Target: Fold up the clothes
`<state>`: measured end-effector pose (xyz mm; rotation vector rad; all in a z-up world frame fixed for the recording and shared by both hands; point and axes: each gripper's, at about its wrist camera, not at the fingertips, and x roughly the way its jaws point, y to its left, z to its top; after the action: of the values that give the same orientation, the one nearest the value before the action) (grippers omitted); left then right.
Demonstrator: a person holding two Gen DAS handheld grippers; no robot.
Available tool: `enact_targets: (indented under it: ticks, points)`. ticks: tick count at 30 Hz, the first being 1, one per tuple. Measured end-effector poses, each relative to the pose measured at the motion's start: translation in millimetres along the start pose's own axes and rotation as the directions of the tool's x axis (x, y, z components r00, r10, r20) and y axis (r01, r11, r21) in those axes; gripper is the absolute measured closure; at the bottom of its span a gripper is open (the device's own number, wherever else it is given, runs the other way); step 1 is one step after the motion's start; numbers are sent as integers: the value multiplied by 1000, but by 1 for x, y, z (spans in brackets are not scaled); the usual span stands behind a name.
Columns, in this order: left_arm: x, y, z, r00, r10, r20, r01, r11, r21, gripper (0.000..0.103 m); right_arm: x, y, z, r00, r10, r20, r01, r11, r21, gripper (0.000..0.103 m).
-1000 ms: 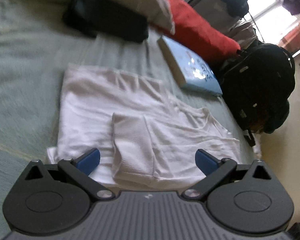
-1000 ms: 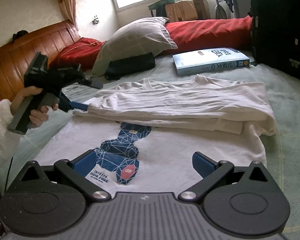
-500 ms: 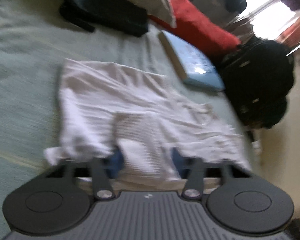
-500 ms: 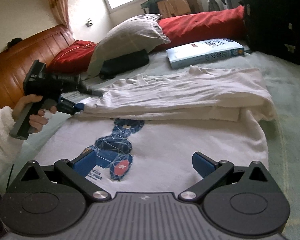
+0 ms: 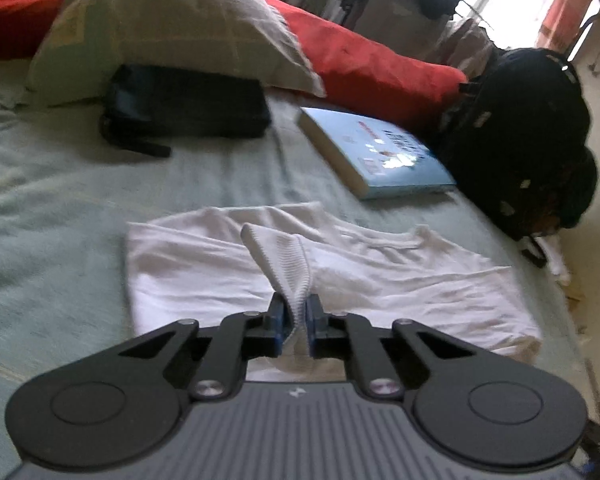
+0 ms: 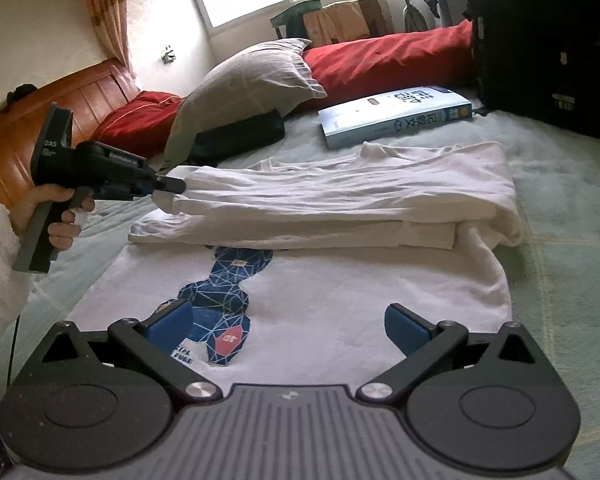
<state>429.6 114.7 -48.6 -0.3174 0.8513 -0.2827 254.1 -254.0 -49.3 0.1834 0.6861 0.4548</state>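
Left hand-held gripper (image 5: 296,316) pinches the white shirt's (image 5: 380,280) ribbed cuff (image 5: 284,256).

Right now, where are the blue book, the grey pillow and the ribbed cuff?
blue book (image 6: 396,118), right wrist view, front cover.
grey pillow (image 6: 256,76), right wrist view, middle.
ribbed cuff (image 5: 284,260), left wrist view, ribbed band.

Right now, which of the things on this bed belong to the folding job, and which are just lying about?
Part of the job:
- white sweatshirt with the blue print
- its ribbed cuff, pinched in the left gripper
- right gripper, open above the shirt

Lying about:
- blue book
- grey pillow
- black pouch
- red bedding
- black backpack
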Motion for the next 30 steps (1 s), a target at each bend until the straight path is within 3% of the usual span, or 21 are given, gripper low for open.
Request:
enact_targets:
  ticks: [5,10,14,17,21,24,26,28,30]
  points:
    - [14,20,-6,999,19,-41,-20,999,-34,91,0,-2,-1,1000,-18,-18,17,1000,-13,0]
    - [4,24,-2,998,54,-16,-55,997,-47,84,-5,-5,8,998,-59,-15,58,996,-66,0]
    - [-18,25,2,995,98,27,-97,994,-40,71,-11,-13,25,995,-101,22,104,985,-135,0]
    - [-30,10,3,997,54,63,-55,998,15,51,-9,-28,47,992,-119,42,124,983,-138,0]
    - [-11,-25,1,999,-46,22,44,994,105,47,15,-56,84,1000,-17,24,18,999,-36,0]
    - [20,-44,-8,996,-81,-39,85,987,139,46,49,-83,97,999,43,-6,-42,996,78,10]
    - [36,-46,-16,995,-60,-73,71,986,154,44,72,-100,94,998,18,-54,-11,993,121,20]
    - [38,-41,-23,996,-67,-63,77,982,170,44,77,-112,80,996,-52,-72,57,996,70,46]
    - [34,-35,-25,997,-51,-51,60,982,179,44,68,-121,72,997,-56,-56,60,996,70,46]
